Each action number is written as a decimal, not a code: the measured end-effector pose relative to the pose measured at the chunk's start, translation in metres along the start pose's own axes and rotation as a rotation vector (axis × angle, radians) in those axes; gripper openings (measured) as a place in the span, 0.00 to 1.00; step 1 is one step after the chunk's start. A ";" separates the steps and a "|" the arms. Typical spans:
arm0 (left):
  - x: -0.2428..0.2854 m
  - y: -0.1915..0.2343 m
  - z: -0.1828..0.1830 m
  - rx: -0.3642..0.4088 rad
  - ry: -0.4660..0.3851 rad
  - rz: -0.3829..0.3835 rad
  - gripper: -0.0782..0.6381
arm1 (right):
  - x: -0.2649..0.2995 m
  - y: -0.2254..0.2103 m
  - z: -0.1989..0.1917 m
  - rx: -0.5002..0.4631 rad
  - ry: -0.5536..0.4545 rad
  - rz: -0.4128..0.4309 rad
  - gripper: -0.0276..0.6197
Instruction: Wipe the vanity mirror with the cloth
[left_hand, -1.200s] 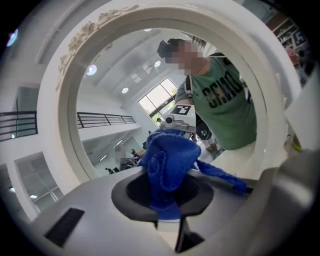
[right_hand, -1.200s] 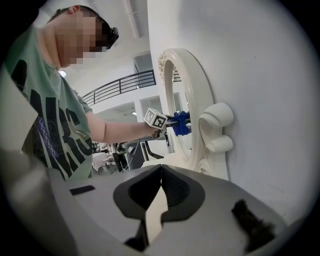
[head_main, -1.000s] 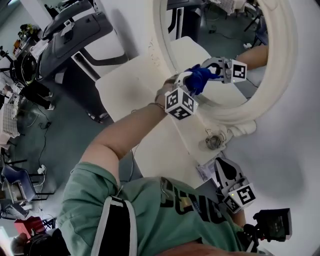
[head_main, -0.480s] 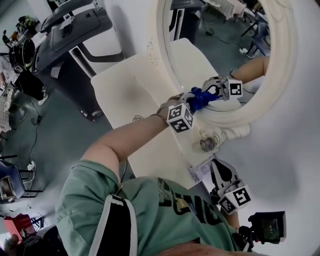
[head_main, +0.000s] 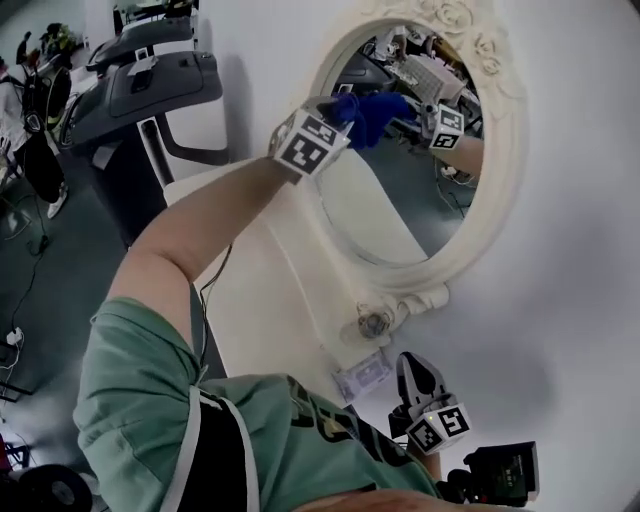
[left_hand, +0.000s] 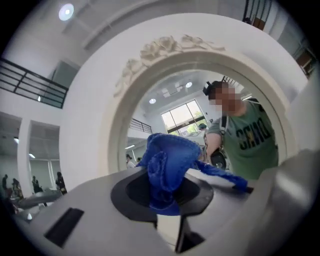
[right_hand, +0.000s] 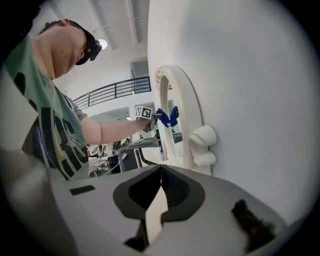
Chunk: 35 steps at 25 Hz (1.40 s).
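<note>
Right gripper (head_main: 418, 372): held low, below the vanity mirror (head_main: 497, 190) and off its bottom edge. Jaws pressed together with nothing between them. Position relative to the mirror unchanged from half a second ago.

Table (head_main: 260, 300): white, directly beneath the mirror, running away to its lower left.

Left gripper (head_main: 343, 107): jaws clamped on the blue cloth (head_main: 372, 112), which bunches out ahead of them (left_hand: 167, 165). Half a second ago this gripper and the cloth sat at the mirror's lower rim. They are now at the upper left of the glass, just below the carved top of the frame (left_hand: 165, 47). The cloth appears to lie against the glass, where it meets its own reflection.

Treadmill (head_main: 150, 85): on the floor well to the left of the mirror, beyond the table
</note>
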<state>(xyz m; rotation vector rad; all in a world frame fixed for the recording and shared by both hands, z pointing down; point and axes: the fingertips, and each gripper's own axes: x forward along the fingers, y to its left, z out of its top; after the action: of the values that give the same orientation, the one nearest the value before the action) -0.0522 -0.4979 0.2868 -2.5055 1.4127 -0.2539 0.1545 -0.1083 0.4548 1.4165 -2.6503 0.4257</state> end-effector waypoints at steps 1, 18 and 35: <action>0.002 0.020 0.027 0.022 -0.031 0.030 0.22 | -0.001 -0.001 0.003 -0.007 -0.006 -0.004 0.06; 0.046 0.077 0.131 0.239 0.024 0.106 0.22 | -0.004 -0.008 0.009 0.023 -0.053 0.005 0.06; -0.015 -0.150 -0.012 0.347 0.035 -0.060 0.21 | 0.011 0.011 -0.001 0.081 0.012 0.091 0.06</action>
<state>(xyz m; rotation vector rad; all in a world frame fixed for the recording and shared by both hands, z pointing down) 0.0585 -0.4121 0.3437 -2.2680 1.1884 -0.5099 0.1388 -0.1108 0.4565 1.3130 -2.7248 0.5543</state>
